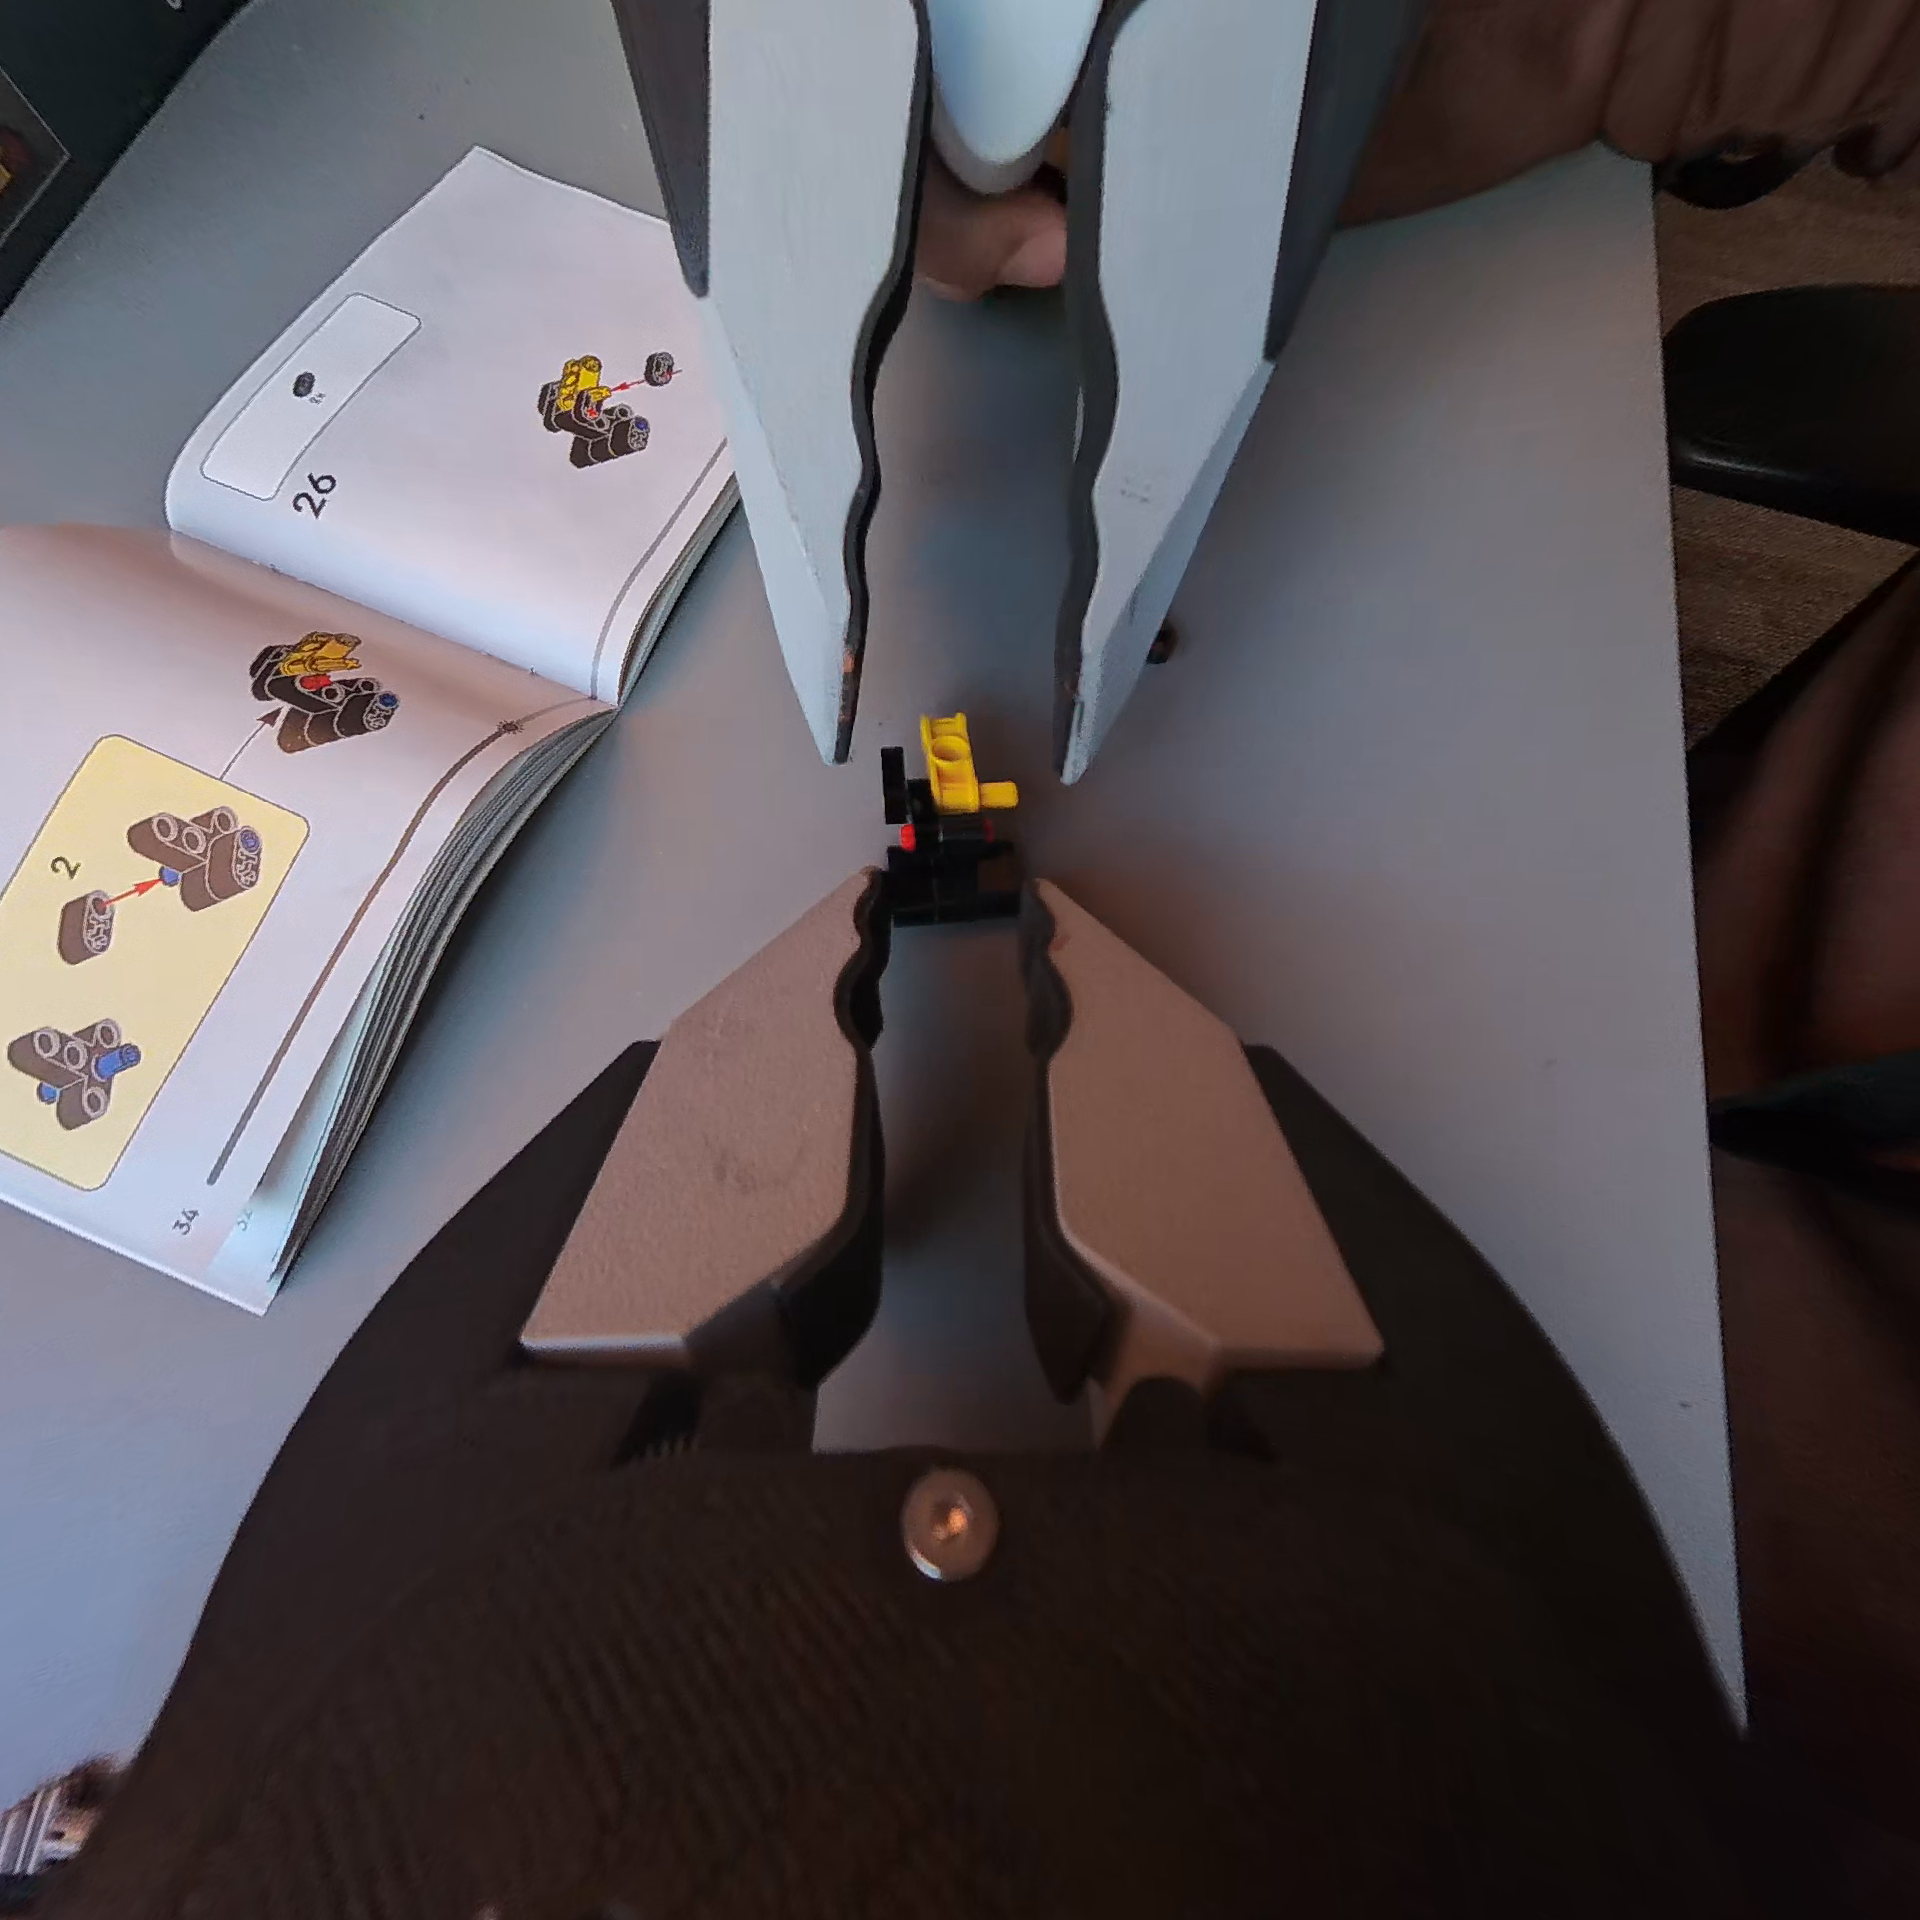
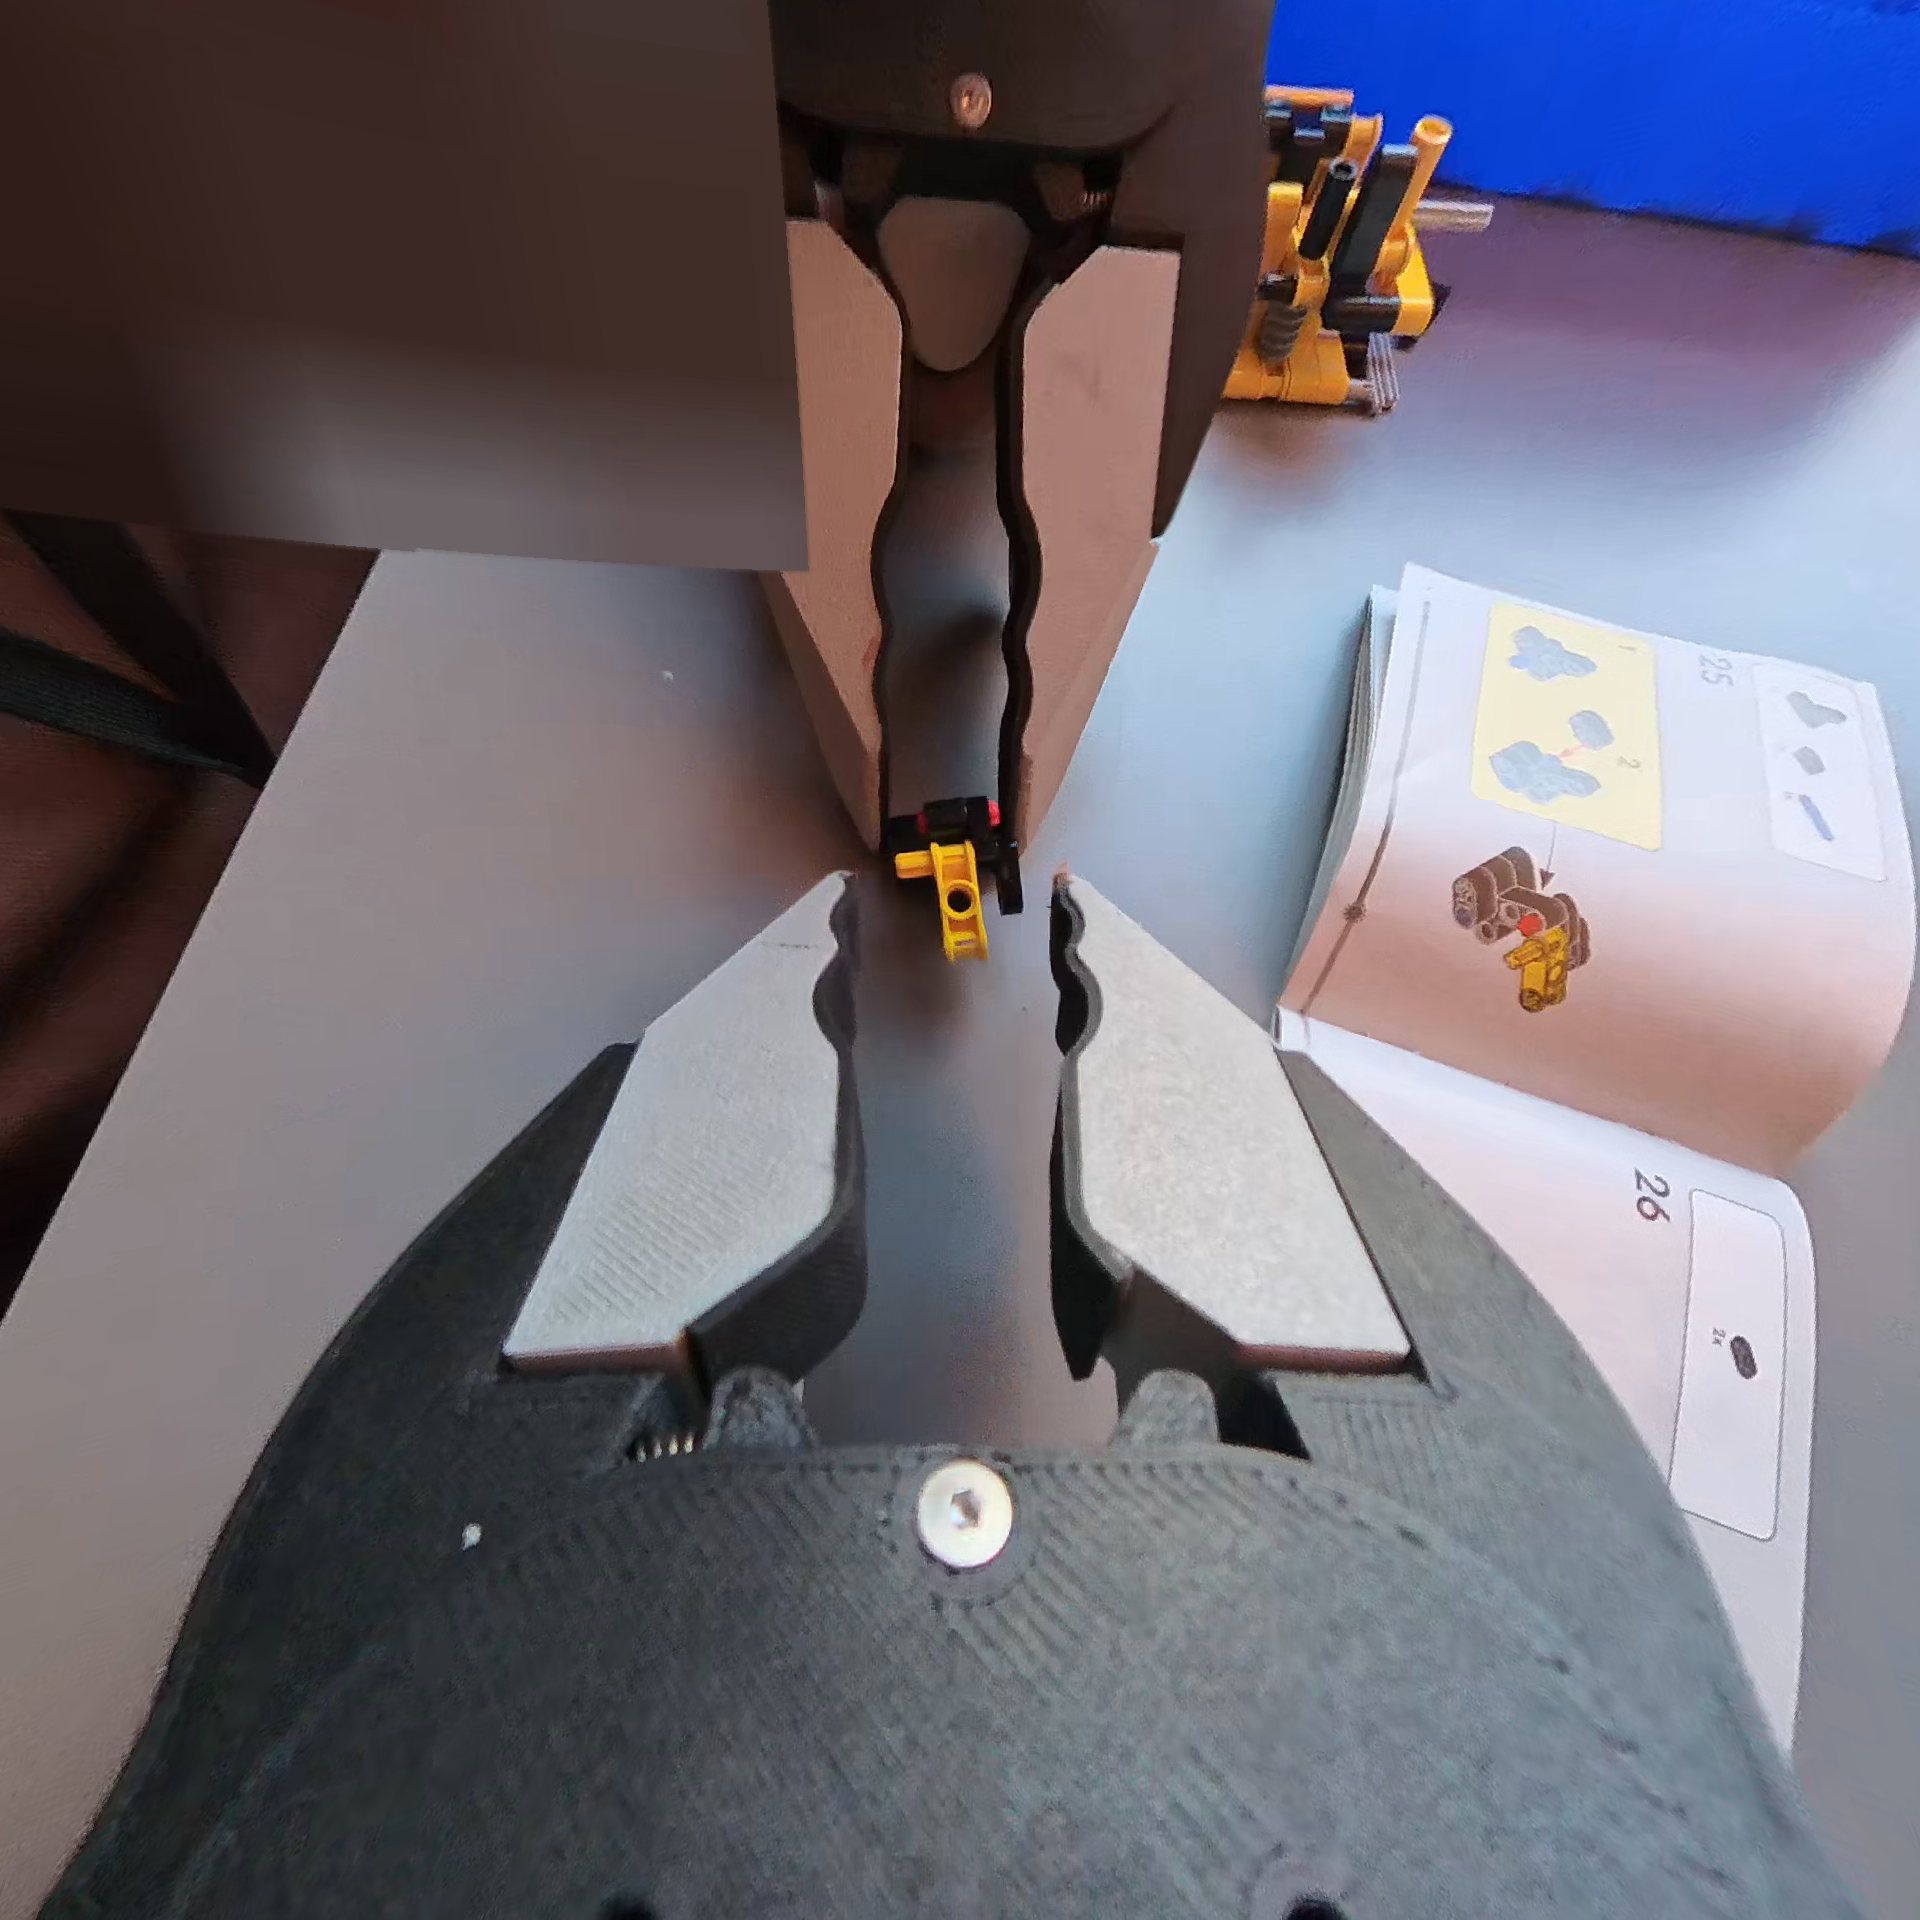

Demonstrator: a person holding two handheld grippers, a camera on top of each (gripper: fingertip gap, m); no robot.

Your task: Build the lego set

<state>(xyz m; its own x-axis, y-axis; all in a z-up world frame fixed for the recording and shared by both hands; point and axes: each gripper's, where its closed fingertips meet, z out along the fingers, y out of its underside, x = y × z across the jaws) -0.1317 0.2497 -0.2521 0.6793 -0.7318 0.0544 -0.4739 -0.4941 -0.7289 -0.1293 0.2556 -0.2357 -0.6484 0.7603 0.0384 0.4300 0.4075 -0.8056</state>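
Observation:
A small black lego sub-assembly [image 1: 951,883] with red pins carries a yellow connector [image 1: 958,769] on its far end. My left gripper [image 1: 956,894] is shut on the black part and holds it just above the grey table [image 1: 1403,831]. My right gripper [image 1: 958,764] comes from the opposite side, open, its fingertips on either side of the yellow connector without touching it. In the right wrist view the yellow connector [image 2: 961,904] lies between the tips of my right gripper [image 2: 954,883], with the left gripper [image 2: 954,831] clamped on the black part [image 2: 951,821] behind it.
An open instruction booklet [image 1: 312,727] lies on the table beside the grippers; it also shows in the right wrist view [image 2: 1610,935]. A partly built yellow and black model [image 2: 1340,260] stands at the far end. The table edge [image 1: 1683,935] and a black chair [image 1: 1787,395] are close. Less than 4 cm separates the two grippers' tips.

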